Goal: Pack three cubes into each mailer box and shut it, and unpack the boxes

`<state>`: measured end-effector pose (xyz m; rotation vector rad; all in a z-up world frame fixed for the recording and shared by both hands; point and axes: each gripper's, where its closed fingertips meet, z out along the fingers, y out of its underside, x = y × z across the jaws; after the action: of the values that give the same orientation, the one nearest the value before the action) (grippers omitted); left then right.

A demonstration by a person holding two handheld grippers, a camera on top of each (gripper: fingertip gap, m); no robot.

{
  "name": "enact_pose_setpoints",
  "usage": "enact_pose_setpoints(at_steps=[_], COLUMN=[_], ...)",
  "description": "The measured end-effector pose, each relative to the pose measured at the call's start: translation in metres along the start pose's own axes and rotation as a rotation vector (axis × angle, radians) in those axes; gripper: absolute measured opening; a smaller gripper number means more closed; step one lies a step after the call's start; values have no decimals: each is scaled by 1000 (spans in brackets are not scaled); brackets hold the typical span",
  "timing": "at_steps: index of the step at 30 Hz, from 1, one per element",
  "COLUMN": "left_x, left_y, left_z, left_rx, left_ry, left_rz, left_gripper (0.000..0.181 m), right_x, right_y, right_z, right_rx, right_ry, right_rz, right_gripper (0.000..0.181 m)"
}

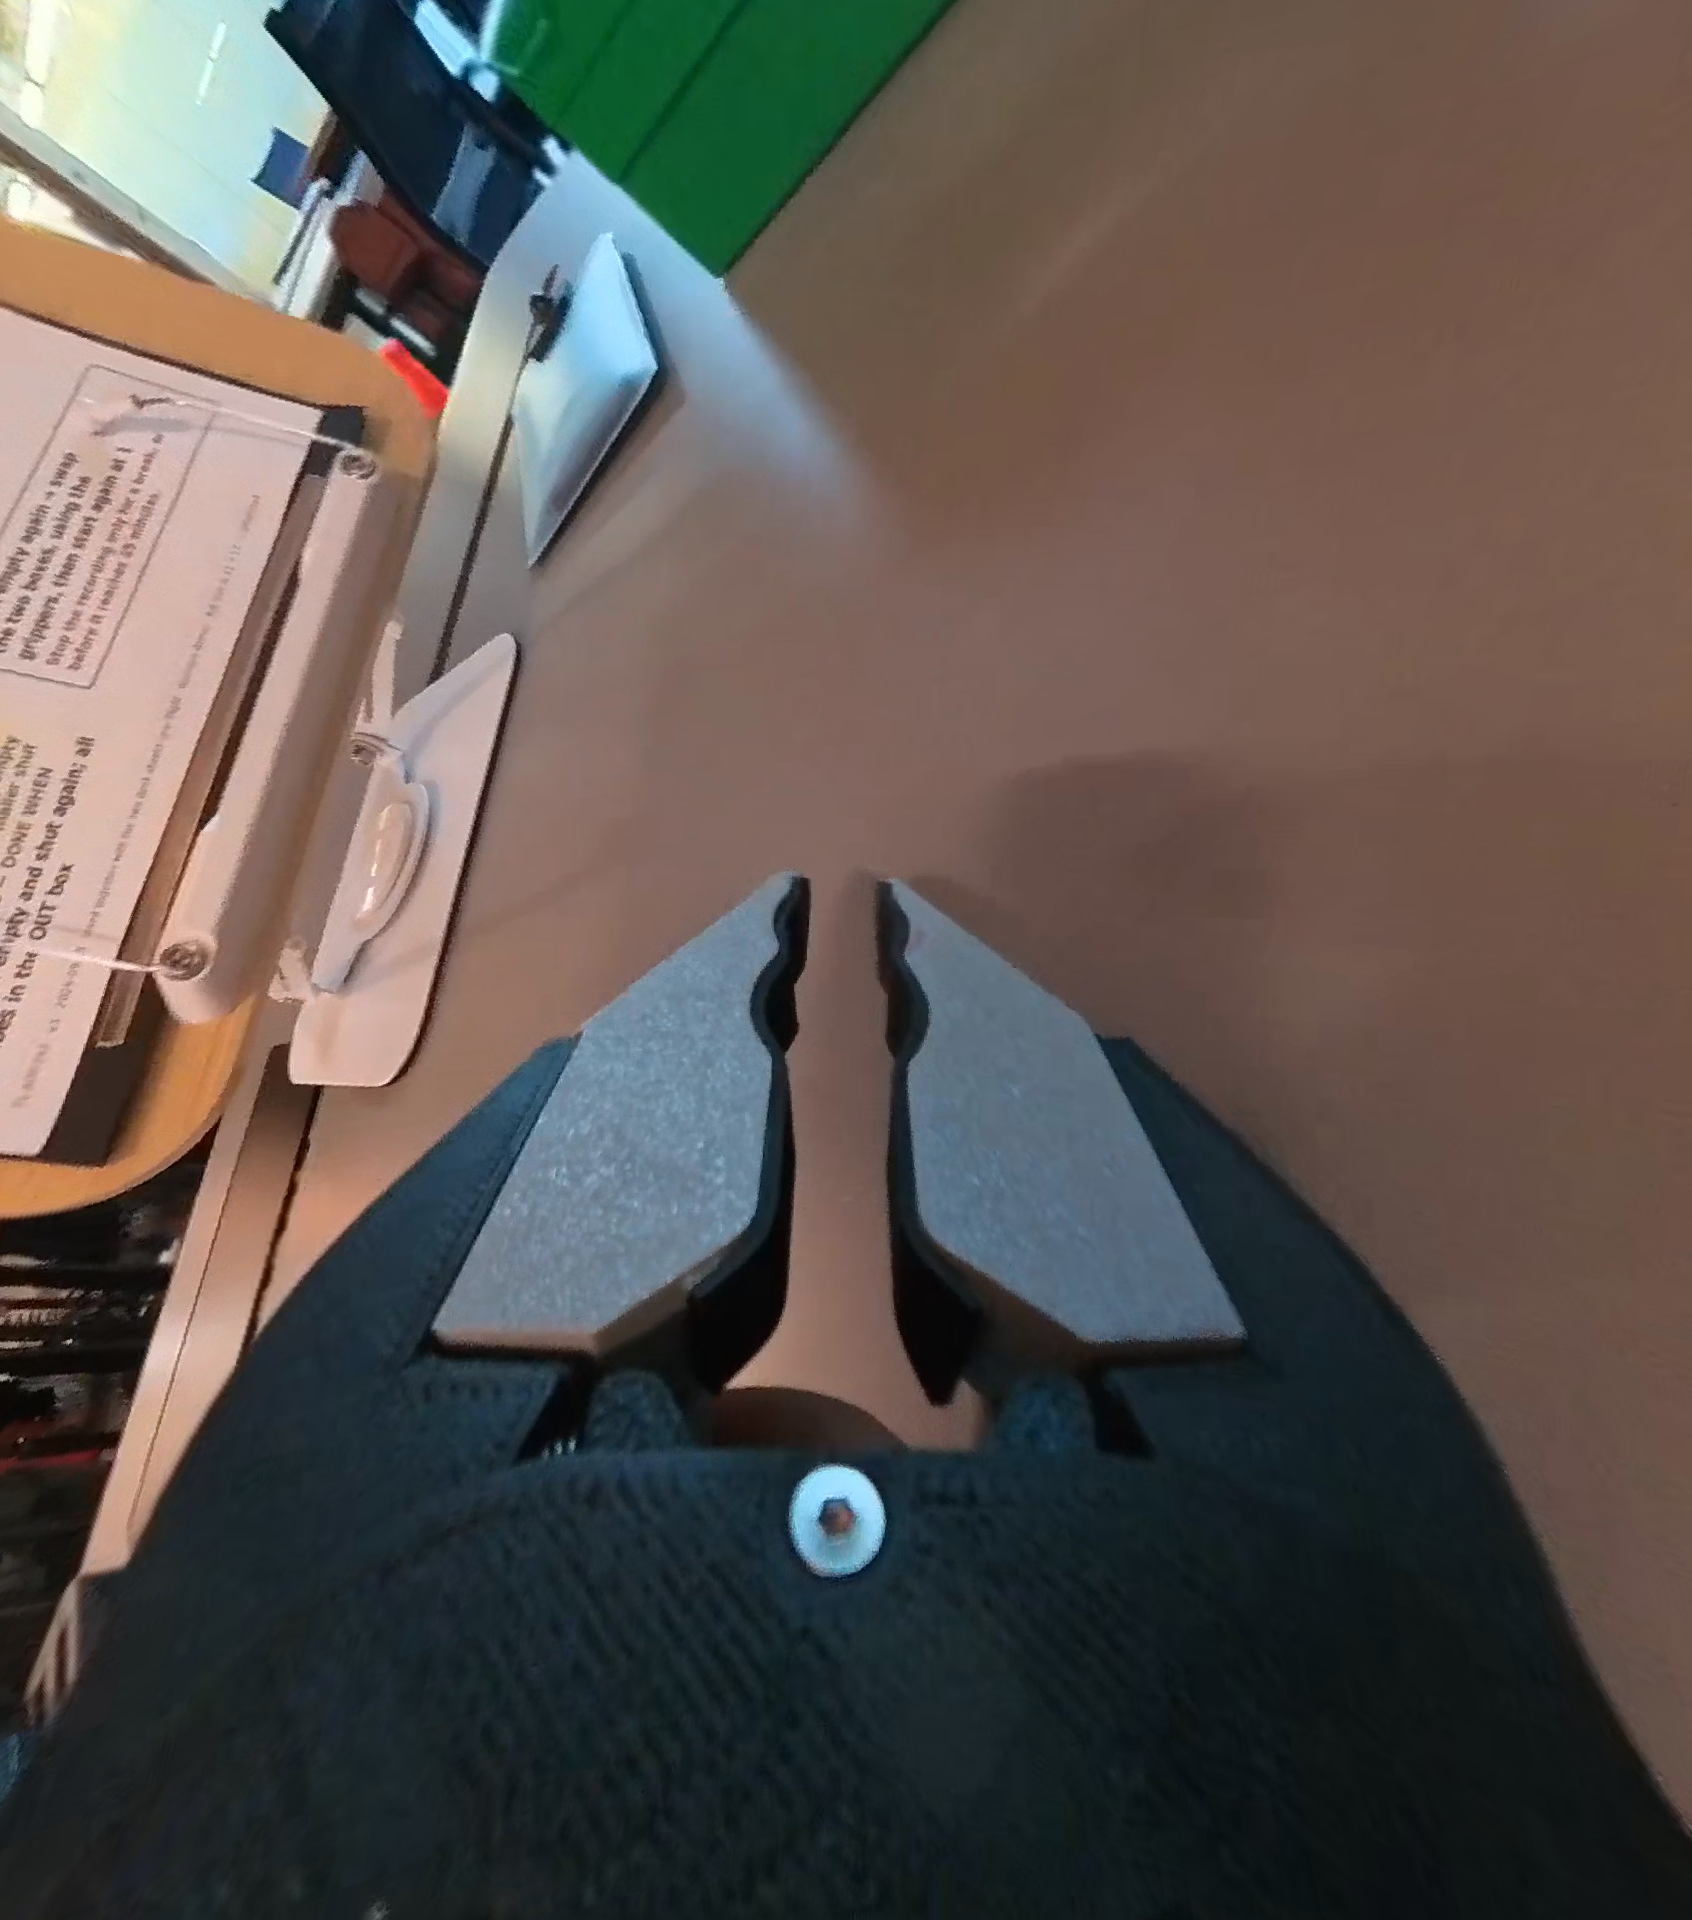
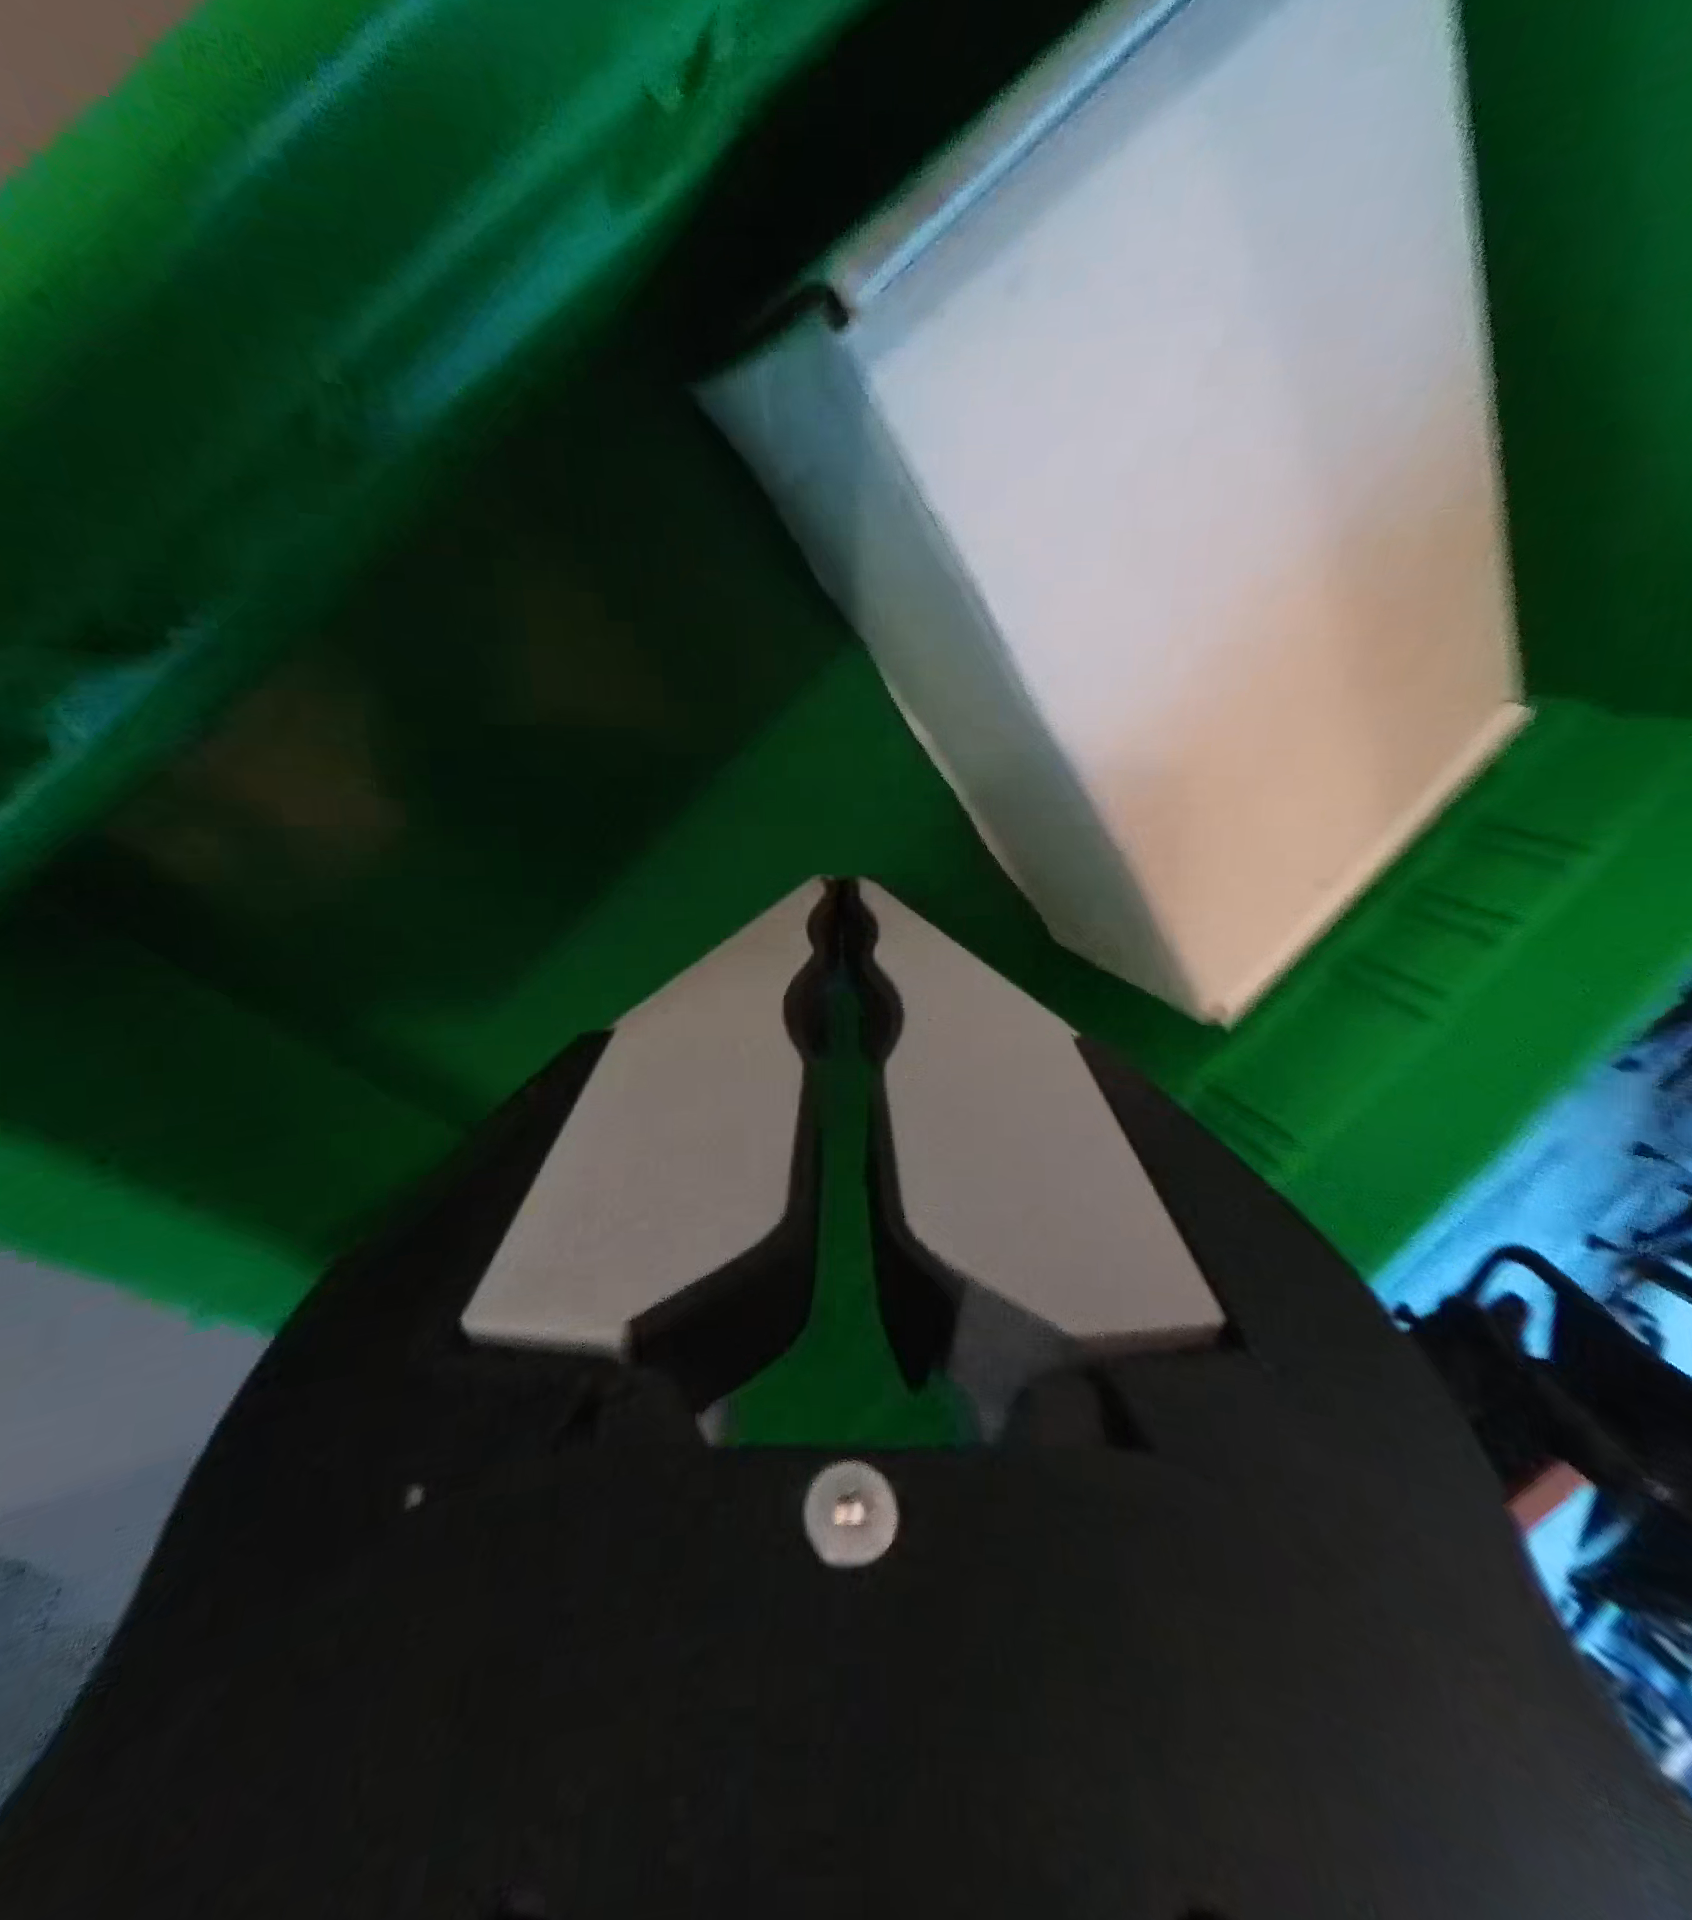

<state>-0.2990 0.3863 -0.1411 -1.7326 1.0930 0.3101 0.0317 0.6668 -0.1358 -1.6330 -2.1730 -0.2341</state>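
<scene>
A brown tabletop [image 1: 1237, 623] fills the right and centre of the left wrist view. At its left edge stands a wooden board [image 1: 229, 1049] carrying a printed sheet [image 1: 94, 665] on a white bracket [image 1: 374, 883]. Bright windows [image 1: 94, 94] lie far left; dark shelving [image 1: 11, 1351] shows near left.

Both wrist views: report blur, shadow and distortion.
Left wrist view: gripper fingers sharp, soft shadow on the brown table, instruction sheet and green box smeared and bent by the wide-angle lens. Right wrist view: motion blur throughout, white mailer box soft-edged inside the green bin, background streaked.
</scene>
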Motion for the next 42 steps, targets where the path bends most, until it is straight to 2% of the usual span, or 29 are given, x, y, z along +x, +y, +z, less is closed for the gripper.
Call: enact_pose_setpoints(at_steps=[1,4,5,7,9,13,17,19,21,24,28,33,38,42], left_x=[3,6,5,2,0,0,5,6,4,-2,-5,-5,-5,-3], left_y=[0,-1,0,2,3,5,6,7,7,6,11,8,10,9], left_z=[1,2,2,0,-2,-1,2,3,2,-2,-1,-2,-2,-1], left_rx=[-4,-9,-12,-11,-3,-10,-20,-31,-31,-15,-39,-35,-36,-40], left_ry=[11,14,12,4,1,10,27,28,18,0,-10,-17,-18,-10], left_rz=[5,24,24,13,1,0,10,15,10,-7,-5,0,-16,-14], left_gripper=[11,11,11,11,11,11,11,11,11,11,12,11,11,12], right_x=[1,54,63,69,58,50,24,27,18,22,16,8,-22,-57], right_y=[-2,2,0,-14,-28,-30,-44,-49,-56,-42,-2,34,38,1], right_z=[8,22,23,21,21,11,19,27,34,37,43,37,23,12], right_rx=[-4,-123,-134,-44,68,125,222,221,238,153,-37,-130,-168,-6], right_ry=[5,367,439,498,420,375,162,211,179,269,242,242,158,-11], right_rz=[8,-61,-71,-18,70,138,214,236,285,317,470,678,772,811], right_gripper=[0,0,0,0,0,0,0,0,0,0,0,0,0,0])
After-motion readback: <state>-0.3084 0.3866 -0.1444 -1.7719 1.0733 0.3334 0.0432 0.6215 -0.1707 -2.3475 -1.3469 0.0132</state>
